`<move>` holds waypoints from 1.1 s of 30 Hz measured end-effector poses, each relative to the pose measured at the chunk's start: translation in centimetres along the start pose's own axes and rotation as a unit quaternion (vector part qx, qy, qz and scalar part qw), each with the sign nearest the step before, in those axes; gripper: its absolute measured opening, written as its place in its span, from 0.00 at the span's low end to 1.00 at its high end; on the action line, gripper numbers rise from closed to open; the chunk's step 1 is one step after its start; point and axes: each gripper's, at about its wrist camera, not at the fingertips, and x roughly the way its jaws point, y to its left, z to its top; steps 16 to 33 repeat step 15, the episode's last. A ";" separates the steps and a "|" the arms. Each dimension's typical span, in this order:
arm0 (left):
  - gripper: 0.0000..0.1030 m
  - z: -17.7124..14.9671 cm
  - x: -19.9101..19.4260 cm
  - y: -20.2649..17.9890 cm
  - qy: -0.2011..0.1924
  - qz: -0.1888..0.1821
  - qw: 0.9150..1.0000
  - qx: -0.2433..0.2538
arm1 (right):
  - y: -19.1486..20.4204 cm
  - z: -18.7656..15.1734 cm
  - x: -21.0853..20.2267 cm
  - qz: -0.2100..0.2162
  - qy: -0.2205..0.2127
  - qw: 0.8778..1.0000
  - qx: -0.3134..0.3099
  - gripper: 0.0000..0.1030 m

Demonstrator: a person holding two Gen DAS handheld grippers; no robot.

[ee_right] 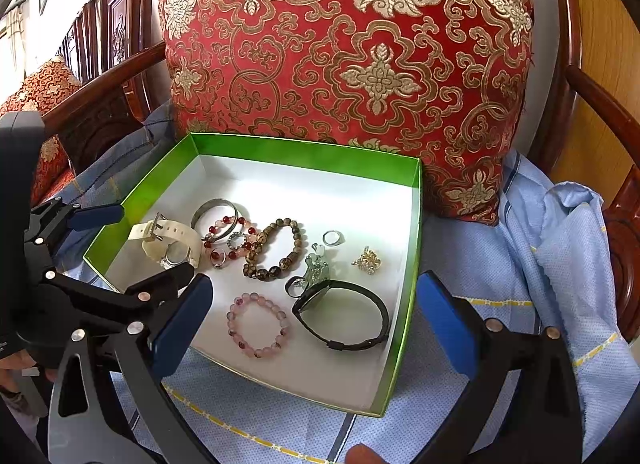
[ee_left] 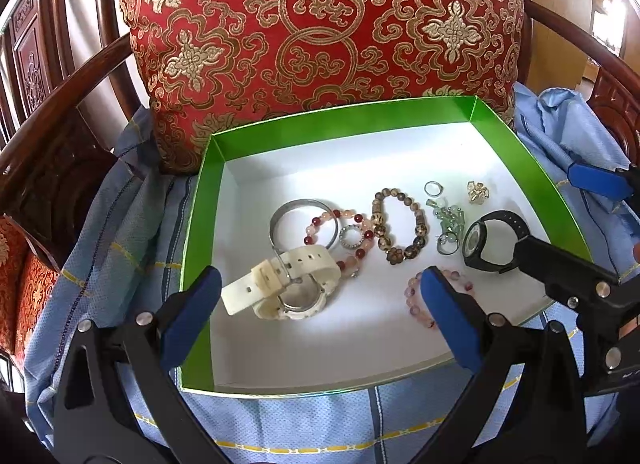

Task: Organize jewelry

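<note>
Counting two watches point(ee_right: 343, 314), perhaps four bracelets point(ee_right: 258, 324), in box point(ee_right: 404, 304).

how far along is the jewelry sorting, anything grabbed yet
Done: the pieces sit loose in the green box, but mixed, with the white watch lying over the silver bangle. In hand: nothing; the left gripper and right gripper are both open. Left: grouping it all, such as the black watch and pink bracelet.

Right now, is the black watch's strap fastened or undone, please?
Fastened: the black watch strap forms a closed loop, lying on the box floor.
</note>
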 end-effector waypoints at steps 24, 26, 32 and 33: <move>0.96 -0.1 0.3 -0.5 0.004 0.019 1.000 0.024 | -0.2 0.2 0.1 0.002 0.002 1.000 0.001 0.97; 0.96 -0.1 0.3 -0.5 0.004 0.019 1.000 0.024 | -0.2 0.2 0.1 0.002 0.002 1.000 0.001 0.97; 0.96 -0.1 0.3 -0.5 0.004 0.019 1.000 0.024 | -0.2 0.2 0.1 0.002 0.002 1.000 0.001 0.97; 0.96 -0.1 0.3 -0.5 0.004 0.019 1.000 0.024 | -0.2 0.2 0.1 0.002 0.002 1.000 0.001 0.97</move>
